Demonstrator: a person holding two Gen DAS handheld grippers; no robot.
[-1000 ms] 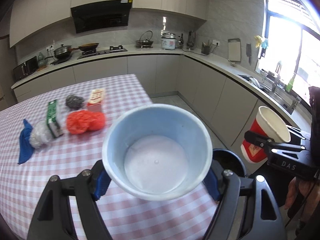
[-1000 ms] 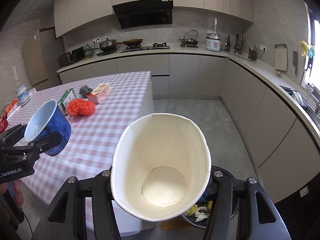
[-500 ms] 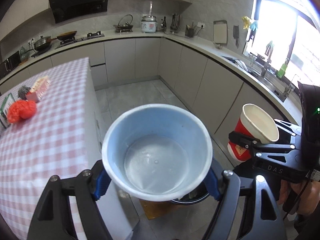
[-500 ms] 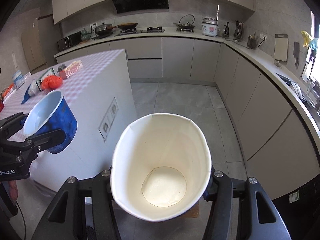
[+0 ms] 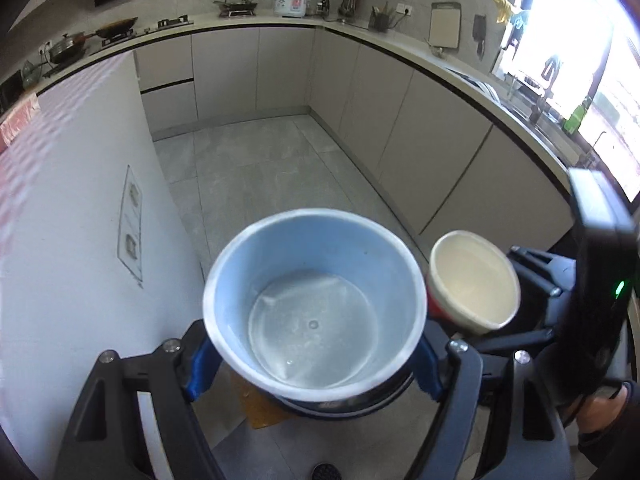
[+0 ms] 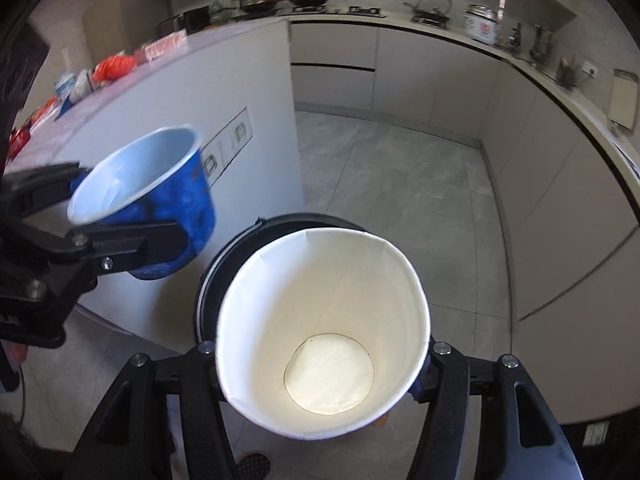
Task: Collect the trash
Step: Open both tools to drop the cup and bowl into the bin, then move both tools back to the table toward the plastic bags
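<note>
My left gripper [image 5: 314, 368] has a blue cup [image 5: 314, 304] with a pale inside between its blue pads. Its jaws are opening, and the pads still touch the cup. My right gripper [image 6: 320, 364] carries a white paper cup [image 6: 324, 328], red outside [image 5: 436, 308]. Those jaws are opening too, with the cup still between the pads. Both cups hang over a black trash bin [image 6: 240, 240] on the floor, whose rim [image 5: 344, 410] shows under the blue cup. In the right wrist view the left gripper [image 6: 84, 212] and blue cup [image 6: 160, 200] are at the left, blurred.
The white side of the island [image 5: 80, 240] rises on the left. Its top holds more trash, including an orange bag [image 6: 116, 65]. Grey cabinets [image 5: 440, 152] run along the right and back. Tiled floor [image 6: 392, 184] lies between. A hand [image 5: 600, 424] grips the right tool.
Both grippers have swung off the checked tabletop and come down over the black bin. The white paper cup's mouth has gone from a squeezed oval to rounder.
</note>
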